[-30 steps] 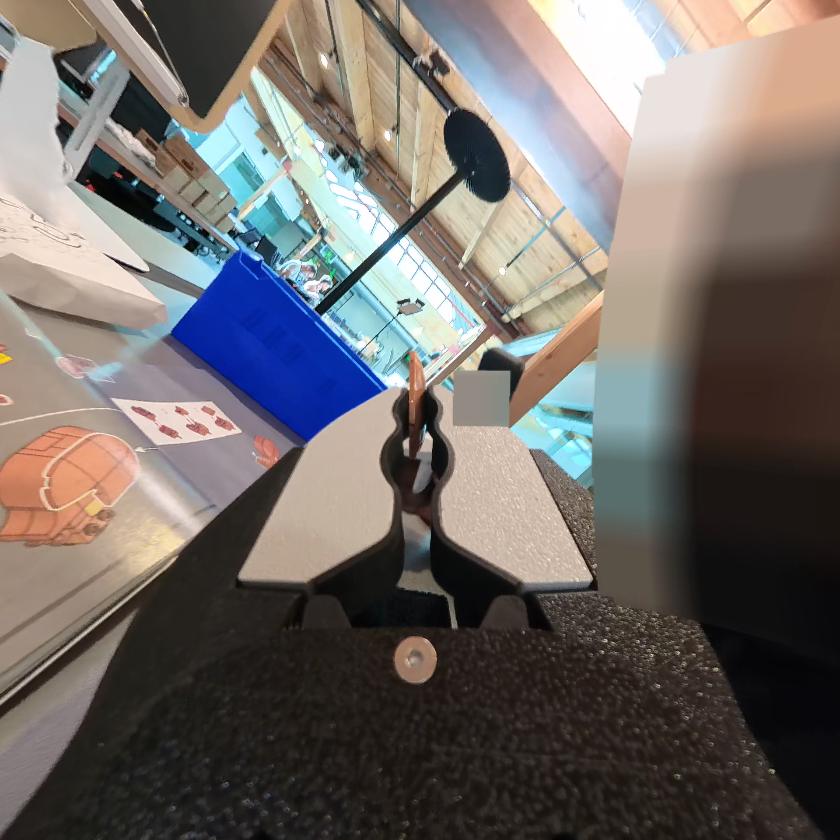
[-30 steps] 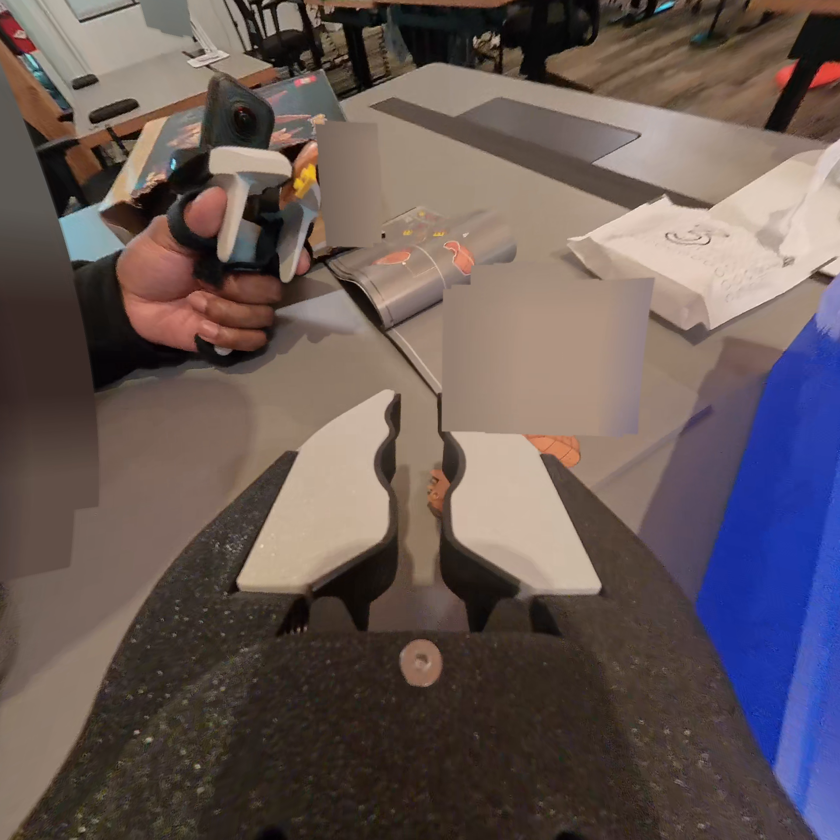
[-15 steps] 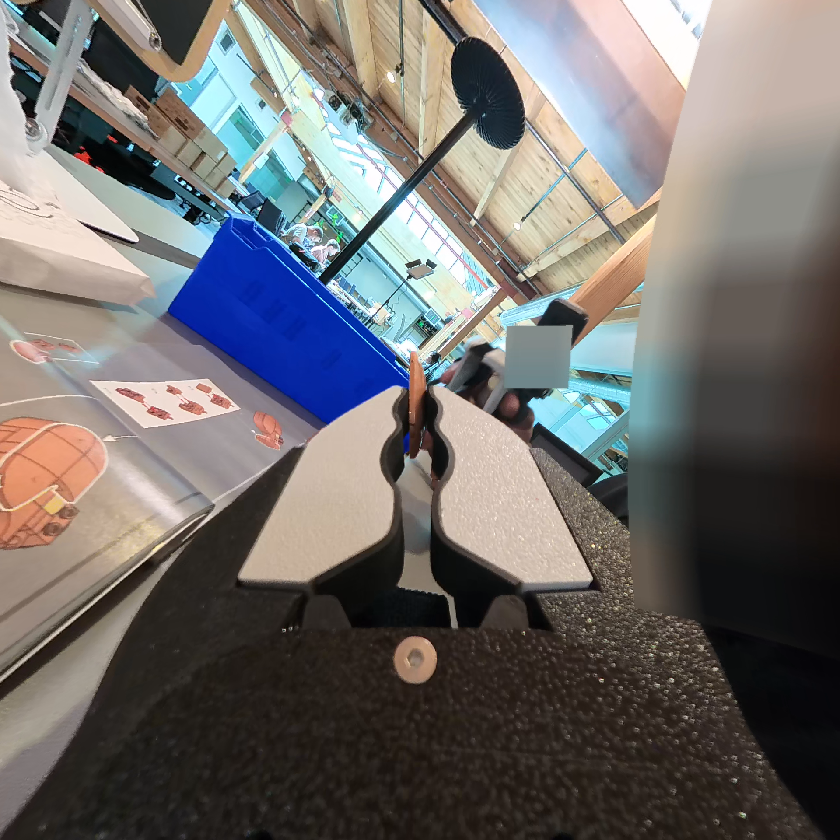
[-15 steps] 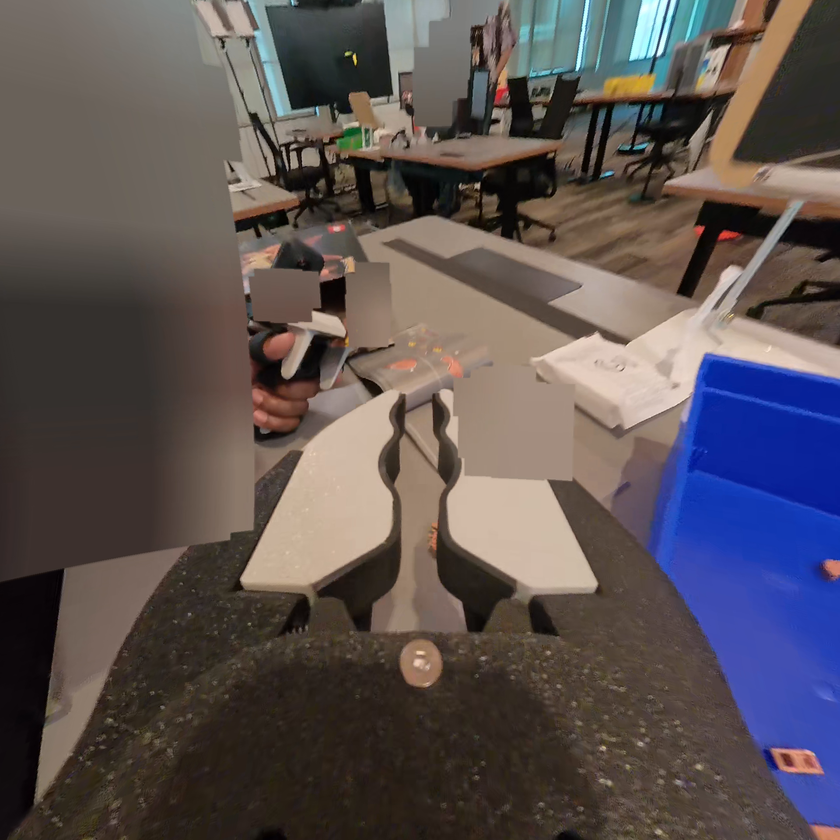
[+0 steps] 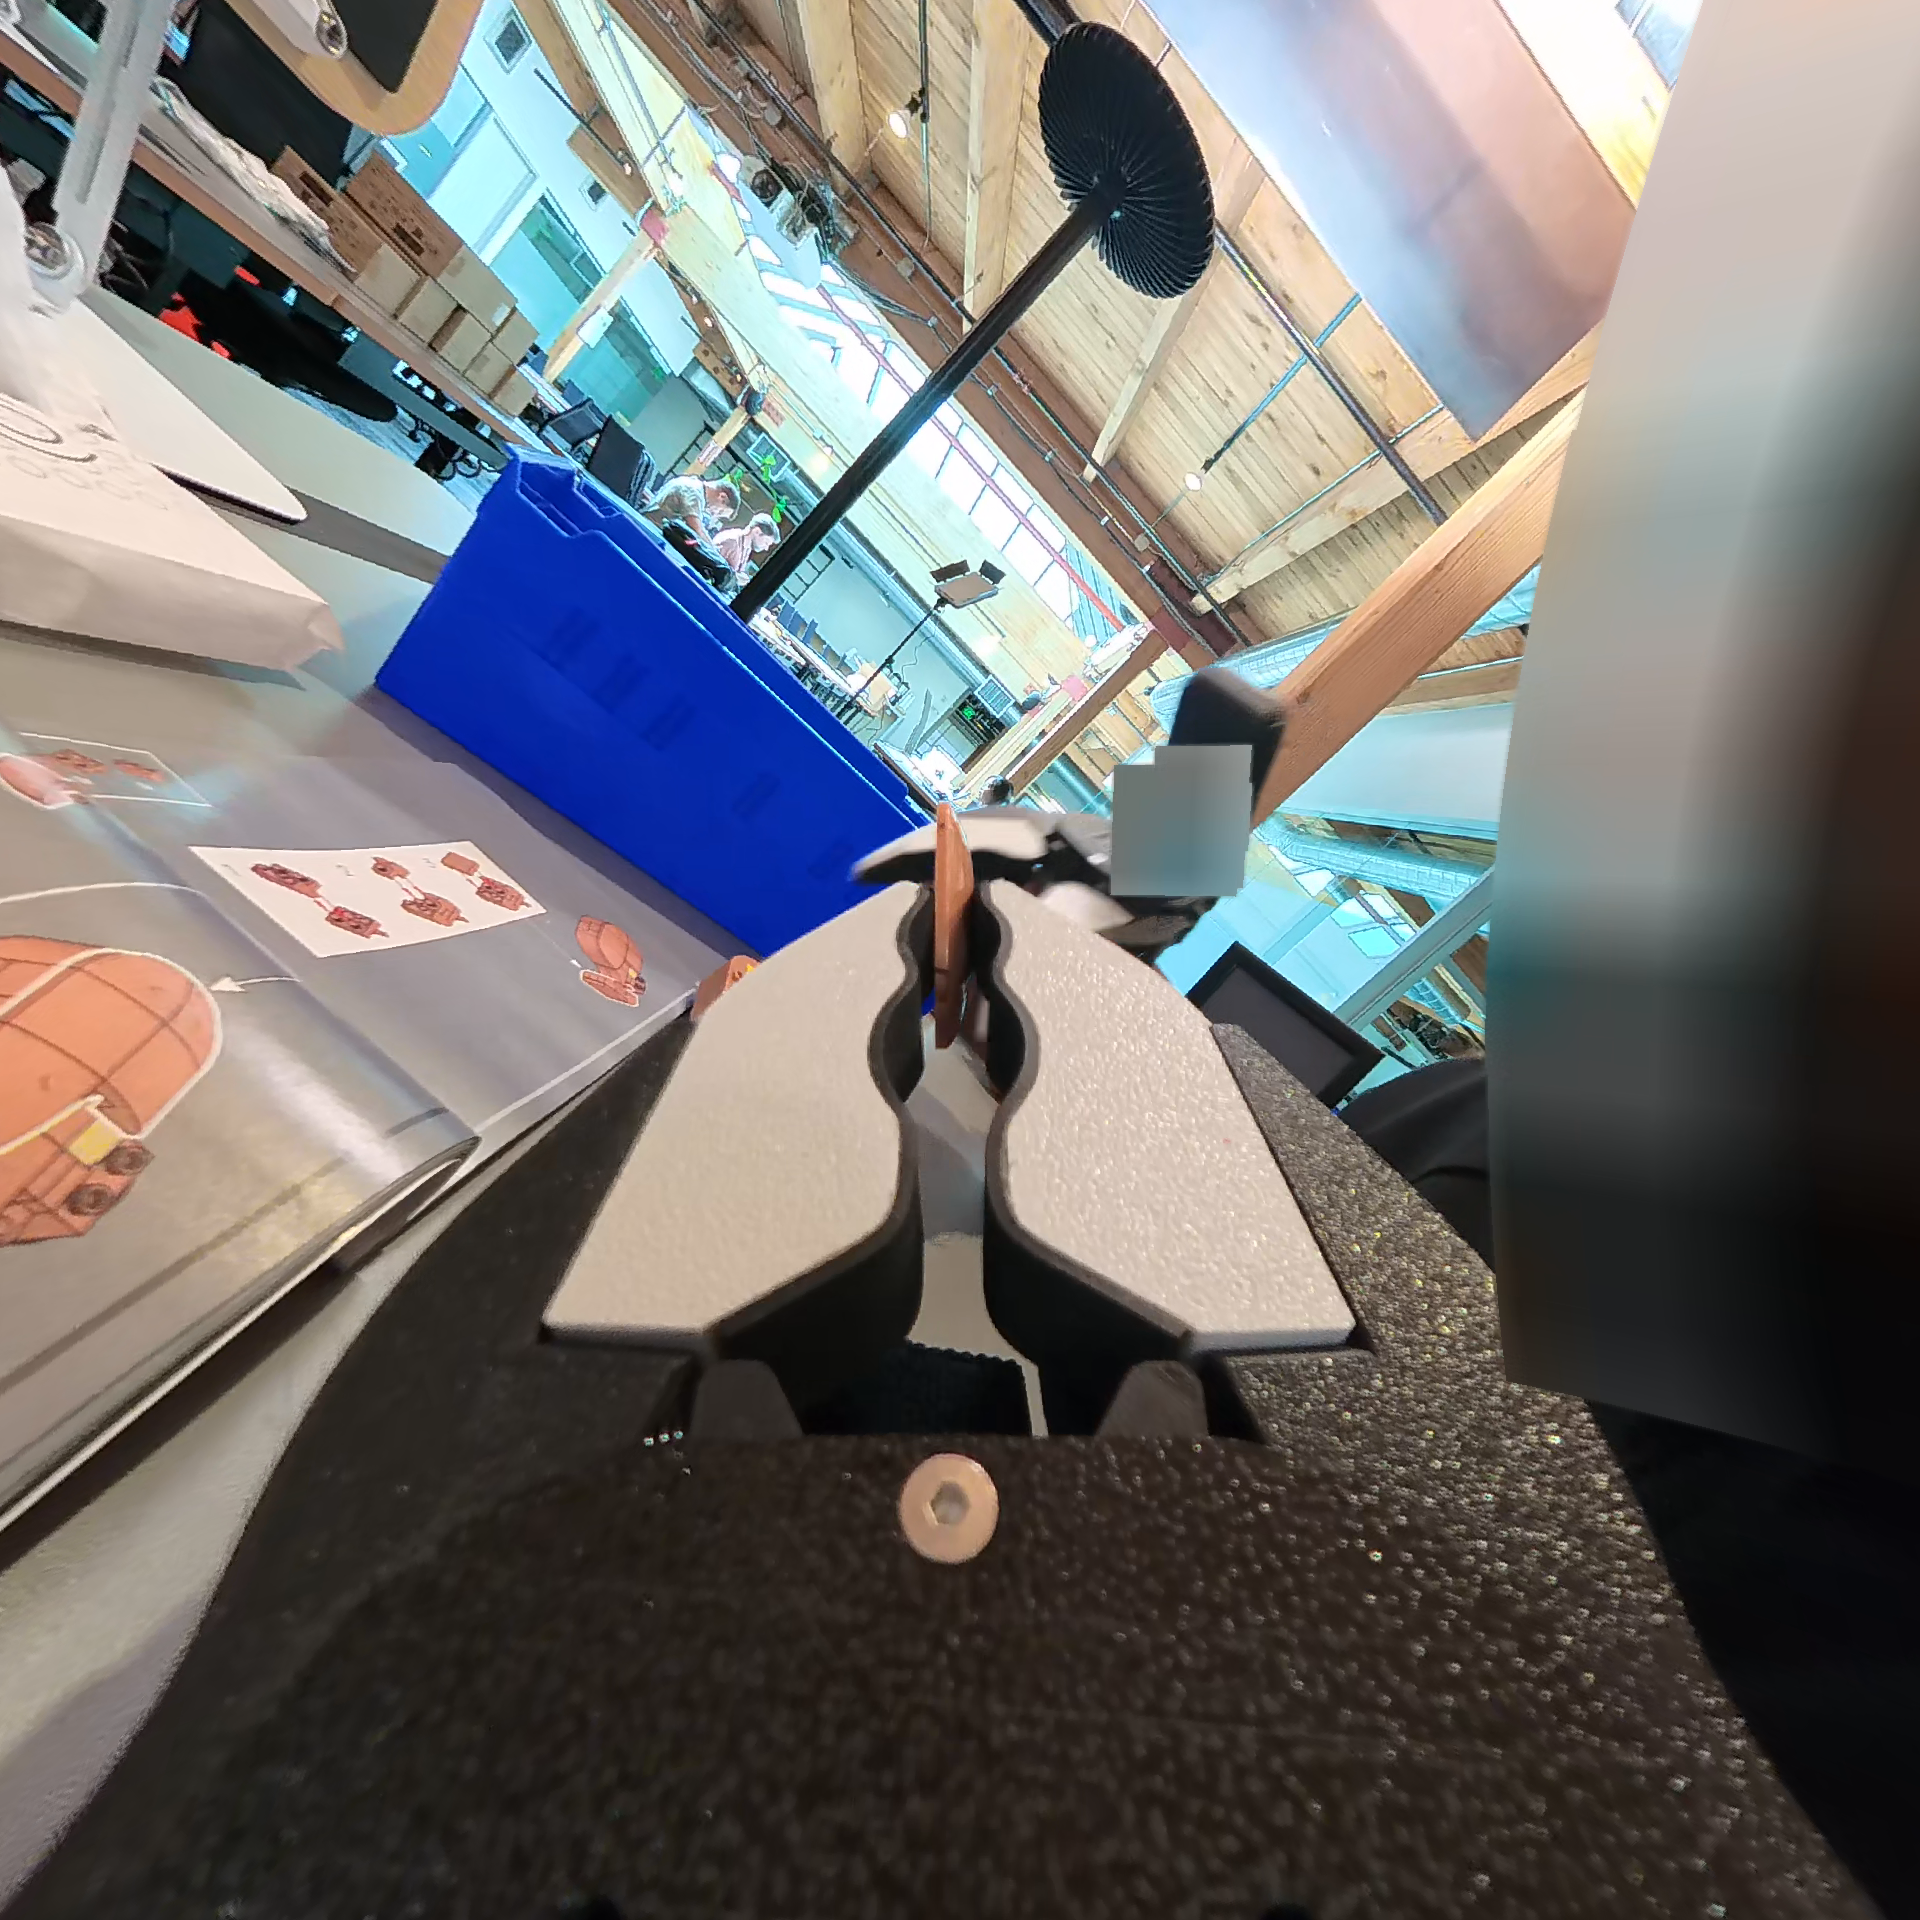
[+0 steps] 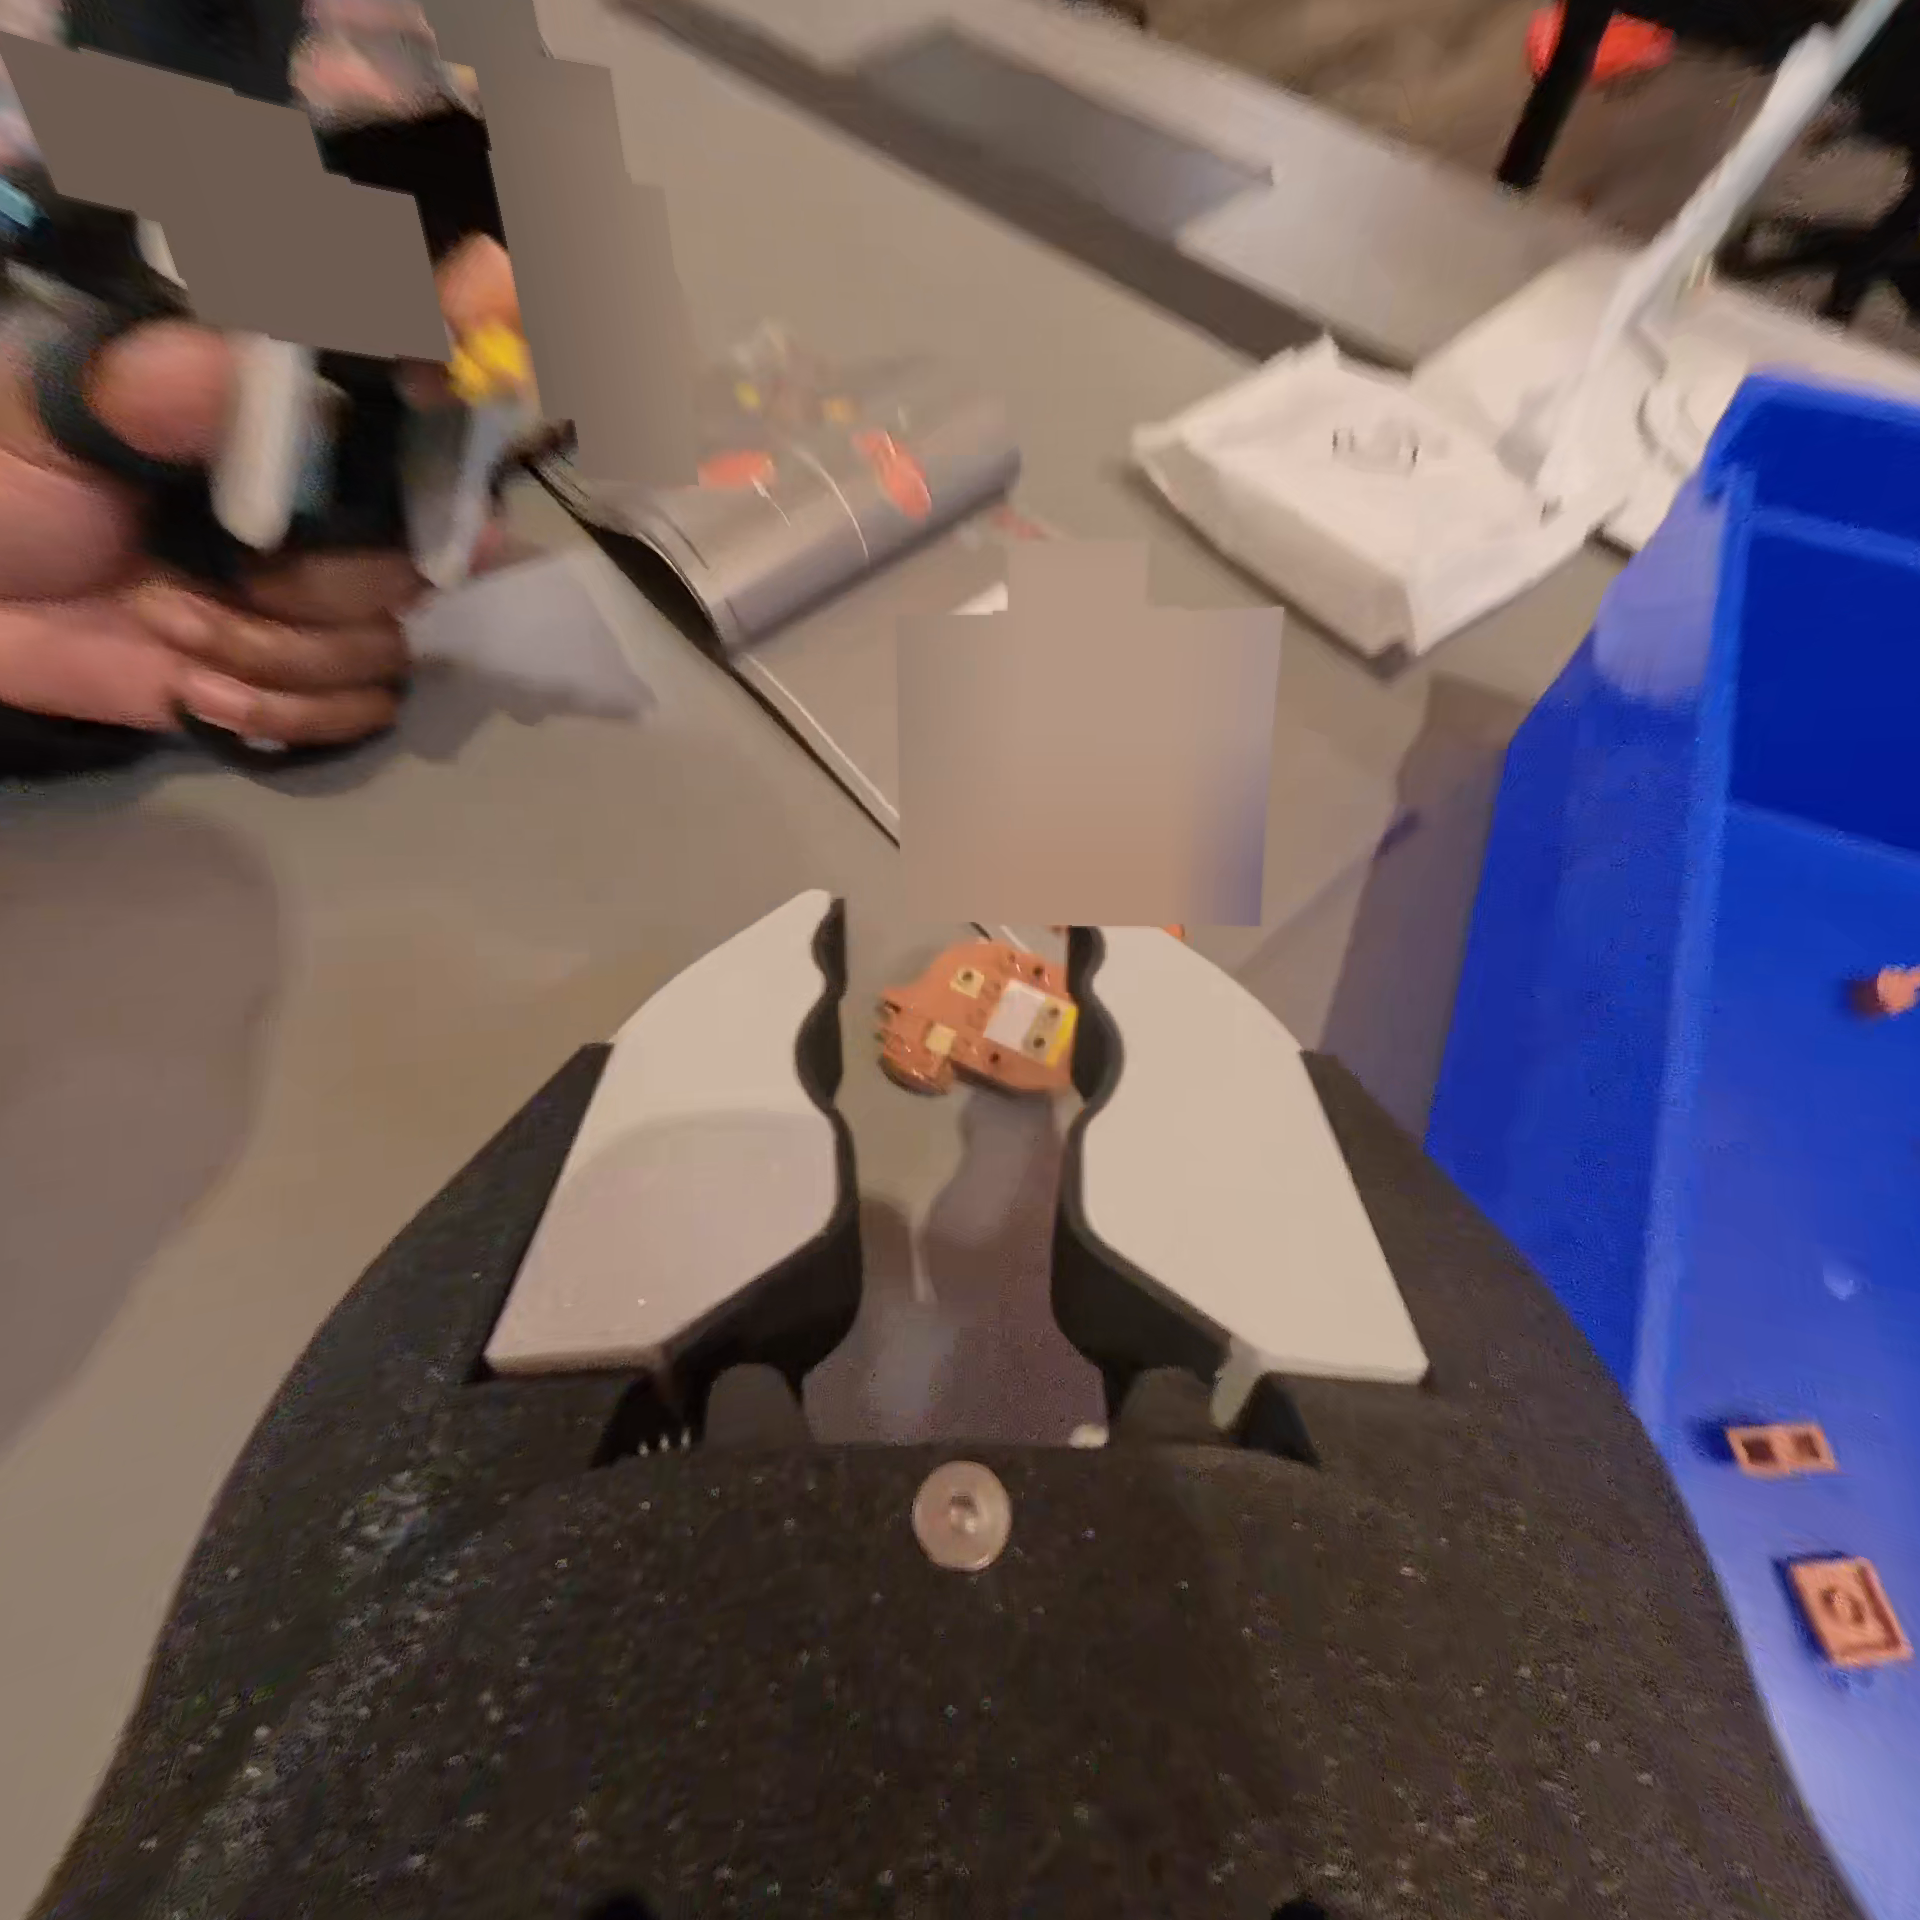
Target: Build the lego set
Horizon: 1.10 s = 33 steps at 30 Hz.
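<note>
The tabletop (image 6: 436,987) fills the frame. A blue bin (image 6: 1683,935) at right holds loose bricks (image 6: 1849,1626), so much is left. The booklet (image 5: 208,1039) lies open at left. The right gripper (image 6: 956,997) is spread over a small build (image 6: 971,1023). The left gripper (image 5: 951,935) pinches a brown piece (image 5: 951,914).

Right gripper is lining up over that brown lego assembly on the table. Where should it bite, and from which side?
Judging from the right wrist view, come from above with the right gripper open, as it is now. The brown lego assembly lies flat on the grey table, so close on its two long side edges. Avoid the rounded lobes at its left end; they would probably slip.
</note>
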{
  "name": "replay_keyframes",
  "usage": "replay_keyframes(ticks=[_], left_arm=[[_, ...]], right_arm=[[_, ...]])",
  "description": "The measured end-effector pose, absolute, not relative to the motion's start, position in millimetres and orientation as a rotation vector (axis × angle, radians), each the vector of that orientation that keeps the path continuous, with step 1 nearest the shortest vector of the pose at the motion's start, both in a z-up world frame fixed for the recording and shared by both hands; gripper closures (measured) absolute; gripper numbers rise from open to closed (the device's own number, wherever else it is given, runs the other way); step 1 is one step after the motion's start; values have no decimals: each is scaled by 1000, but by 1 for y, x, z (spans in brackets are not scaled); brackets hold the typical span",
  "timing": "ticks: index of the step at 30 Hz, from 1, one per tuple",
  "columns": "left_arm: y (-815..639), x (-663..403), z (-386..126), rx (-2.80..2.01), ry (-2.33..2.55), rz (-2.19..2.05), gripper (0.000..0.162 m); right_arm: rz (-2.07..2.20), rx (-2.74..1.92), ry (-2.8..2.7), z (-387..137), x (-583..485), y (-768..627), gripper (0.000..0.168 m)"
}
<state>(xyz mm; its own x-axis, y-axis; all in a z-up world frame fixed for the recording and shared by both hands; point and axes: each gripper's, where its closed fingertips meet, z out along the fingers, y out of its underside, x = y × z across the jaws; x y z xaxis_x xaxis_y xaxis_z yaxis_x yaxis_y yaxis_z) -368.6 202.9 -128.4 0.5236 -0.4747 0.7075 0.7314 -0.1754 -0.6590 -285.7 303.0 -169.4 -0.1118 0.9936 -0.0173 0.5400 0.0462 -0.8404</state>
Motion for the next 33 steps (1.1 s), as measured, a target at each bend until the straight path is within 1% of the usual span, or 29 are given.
replay_keyframes(ticks=[1, 4, 8, 10, 11, 12, 13, 15, 16, 20, 21, 23, 25, 27, 30, 33], left_arm=[[203, -368, -129, -1375, -244, -1091, 156], [202, -368, -129, -1378, -244, -1095, 156], [202, -366, -129, -1383, -241, -1101, 156], [202, -366, -129, -1384, -240, -1102, 156], [202, -366, -129, -1384, -241, -1103, 156], [202, -366, -129, -1383, -243, -1104, 156], [201, -367, -129, -1381, -245, -1106, 156], [201, -367, -129, -1379, -247, -1111, 156], [201, -367, -129, -1377, -249, -1111, 156], [201, -367, -129, -1378, -249, -1110, 156], [201, -367, -129, -1379, -249, -1110, 156], [201, -367, -129, -1379, -248, -1108, 156], [201, -367, -129, -1380, -248, -1109, 156], [201, -367, -129, -1381, -247, -1109, 156], [201, -366, -129, -1383, -244, -1112, 156], [201, -365, -130, -1390, -243, -1115, 156]], right_arm=[[898, -1590, -1738, -181, -287, 305, 119], [755, -1662, -1788, -209, -287, 311, 102], [692, -1700, -1871, -232, -286, 309, 90], [659, -1701, -1912, -242, -285, 309, 90], [644, -1691, -1926, -245, -285, 309, 96], [636, -1679, -1923, -246, -286, 310, 106], [642, -1672, -1903, -244, -288, 312, 107], [723, -1657, -1857, -232, -292, 311, 107], [822, -1642, -1799, -218, -296, 309, 107], [1345, -1463, -1425, -121, -296, 306, 107], [1402, -1434, -1355, -105, -292, 309, 107], [1425, -1405, -1306, -93, -287, 314, 107], [1366, -1436, -1395, -109, -289, 310, 107], [1253, -1501, -1563, -142, -294, 299, 107], [960, -1576, -1847, -202, -292, 289, 107], [845, -1616, -1983, -232, -286, 284, 107]])
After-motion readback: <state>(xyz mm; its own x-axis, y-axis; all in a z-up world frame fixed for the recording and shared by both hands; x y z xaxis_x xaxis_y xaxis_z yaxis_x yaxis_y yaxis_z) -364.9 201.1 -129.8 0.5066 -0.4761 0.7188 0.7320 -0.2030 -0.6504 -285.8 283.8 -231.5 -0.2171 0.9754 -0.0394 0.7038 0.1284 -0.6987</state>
